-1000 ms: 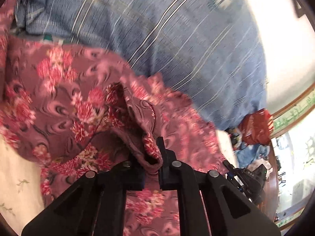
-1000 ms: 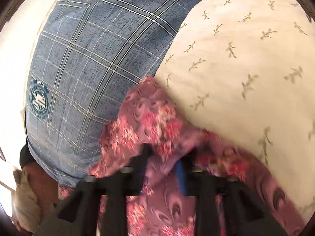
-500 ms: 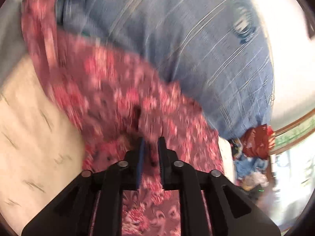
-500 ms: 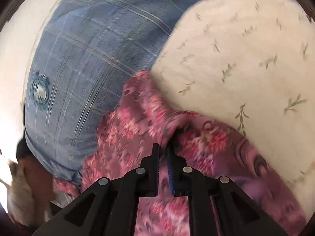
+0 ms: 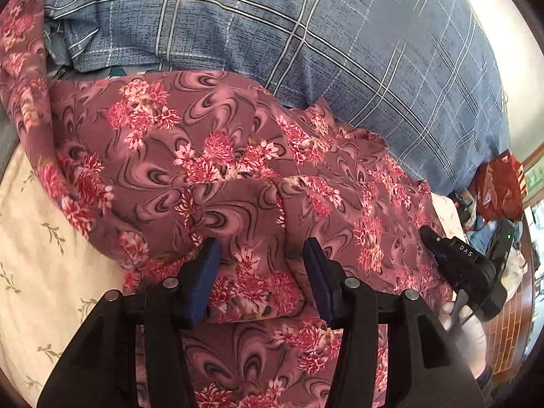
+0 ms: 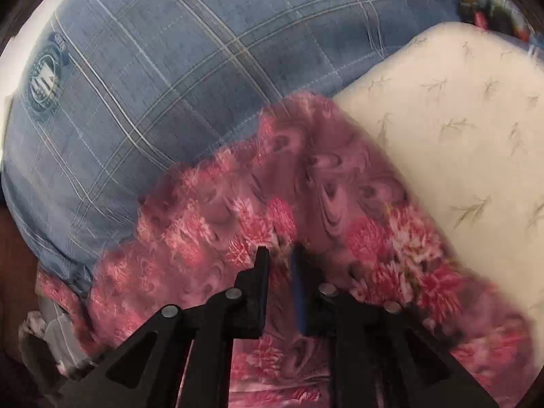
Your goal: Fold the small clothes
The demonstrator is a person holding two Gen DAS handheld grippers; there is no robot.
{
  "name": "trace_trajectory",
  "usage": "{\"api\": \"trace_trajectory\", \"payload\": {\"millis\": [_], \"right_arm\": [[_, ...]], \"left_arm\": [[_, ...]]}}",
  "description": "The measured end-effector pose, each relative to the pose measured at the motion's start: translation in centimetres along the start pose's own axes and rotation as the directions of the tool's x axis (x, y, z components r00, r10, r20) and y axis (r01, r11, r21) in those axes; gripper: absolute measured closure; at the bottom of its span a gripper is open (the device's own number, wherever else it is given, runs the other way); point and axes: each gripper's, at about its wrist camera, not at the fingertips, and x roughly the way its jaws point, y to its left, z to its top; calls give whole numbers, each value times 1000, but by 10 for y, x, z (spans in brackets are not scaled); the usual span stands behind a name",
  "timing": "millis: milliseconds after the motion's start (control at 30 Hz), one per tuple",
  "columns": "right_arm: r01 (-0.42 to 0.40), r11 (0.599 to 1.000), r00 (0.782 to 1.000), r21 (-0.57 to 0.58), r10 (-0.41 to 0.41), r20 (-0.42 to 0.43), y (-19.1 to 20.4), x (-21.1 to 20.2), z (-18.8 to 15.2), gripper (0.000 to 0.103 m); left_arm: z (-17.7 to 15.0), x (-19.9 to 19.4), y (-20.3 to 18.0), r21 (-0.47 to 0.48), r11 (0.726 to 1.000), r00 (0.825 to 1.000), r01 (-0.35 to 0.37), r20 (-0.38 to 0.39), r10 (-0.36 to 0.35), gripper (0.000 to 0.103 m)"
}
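Bedding, cream sheet (image 5: 51, 272) and blue checked pillow (image 5: 340, 51), carries the floral garment (image 5: 204, 156), now dropped flat: left gripper (image 5: 260, 272) opening empty, right gripper (image 6: 280, 272) just parting, so this fold looks finished.

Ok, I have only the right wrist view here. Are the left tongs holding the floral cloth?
Observer: No. The left tongs are opening, and the floral cloth lies under them, not pinched.
Operator: Is the cloth flat at that place?
Observer: Not fully. Just ahead of the tongs, one layer lies folded over another.
Operator: And what is past the cloth on the far side?
Observer: A red bag sits beyond the edge of the plaid cover.
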Motion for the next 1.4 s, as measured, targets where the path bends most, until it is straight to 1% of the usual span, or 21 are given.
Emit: {"api": "trace_trajectory", "payload": {"millis": [33, 100, 200, 300, 367, 433, 500, 567, 600, 667, 733, 833, 933, 1067, 1167, 1233, 1267, 1300, 1333, 1367, 1400], "right_arm": [[18, 1000, 1000, -10, -18, -21, 4, -1, -1, 89], [5, 999, 1000, -45, -5, 4, 17, -12, -6, 85], [-122, 987, 992, -107, 122, -13, 47, -24, -23, 85], [-230, 957, 971, -175, 213, -107, 83, -17, -44, 83], [-301, 924, 948, -236, 262, -183, 116, -8, -65, 83], [-377, 886, 916, -271, 313, -252, 146, -2, -85, 83], [-444, 849, 880, -288, 352, -318, 171, 7, -105, 81], [-485, 824, 847, -294, 358, -392, 189, 25, -127, 76], [-477, 821, 849, -312, 339, -405, 192, 34, -141, 72], [-446, 795, 889, -411, 339, -307, 197, 27, -158, 72], [-422, 789, 901, -447, 313, -300, 202, 23, -161, 71], [-453, 791, 886, -411, 346, -310, 192, 21, -159, 70], [-480, 792, 870, -376, 377, -317, 184, 20, -155, 70], [-490, 792, 864, -365, 388, -320, 188, 25, -154, 70], [-505, 791, 855, -346, 405, -324, 187, 26, -153, 70], [-512, 790, 851, -337, 413, -326, 184, 25, -152, 70], [-515, 790, 849, -333, 416, -327, 183, 25, -152, 70], [-517, 790, 848, -331, 418, -327, 182, 25, -152, 70], [-518, 789, 847, -329, 419, -327, 182, 25, -151, 70], [-519, 789, 847, -329, 420, -327, 181, 24, -151, 70], [-519, 790, 846, -328, 420, -327, 181, 24, -151, 70]], "left_arm": [[1, -1, 3, -9, 1000, 1000, 10, 0, -10, 54], [3, -3, 8, -34, 999, 1000, 31, -4, -31, 54], [7, -12, 15, -65, 997, 999, 47, 11, -46, 54], [13, -31, 22, -80, 997, 998, 10, 69, -5, 54], [19, -49, 28, -83, 996, 988, -36, 144, 47, 54], [26, -72, 41, -114, 989, 968, -91, 224, 115, 53], [31, -85, 59, -158, 980, 954, -119, 257, 157, 46], [36, -93, 82, -220, 965, 944, -145, 260, 201, 45], [39, -95, 96, -256, 954, 942, -157, 250, 222, 45], [47, -102, 120, -316, 933, 939, -173, 233, 253, 45], [59, -114, 138, -358, 920, 935, -158, 245, 256, 45], [96, -133, 162, -383, 902, 921, -197, 242, 304, 45], [138, -148, 186, -414, 874, 895, -255, 241, 375, 43], [178, -149, 216, -441, 831, 860, -339, 213, 464, 35], [196, -127, 231, -420, 822, 859, -385, 163, 485, 33], [203, -121, 225, -378, 828, 833, -413, 211, 512, 32], [207, -118, 223, -366, 835, 832, -412, 224, 508, 39], [209, -115, 224, -363, 848, 844, -386, 232, 484, 54], [210, -113, 227, -369, 859, 862, -354, 227, 453, 88], [211, -111, 233, -388, 875, 896, -290, 212, 391, 96], [209, -112, 238, -411, 879, 913, -241, 212, 349, 96]]}}
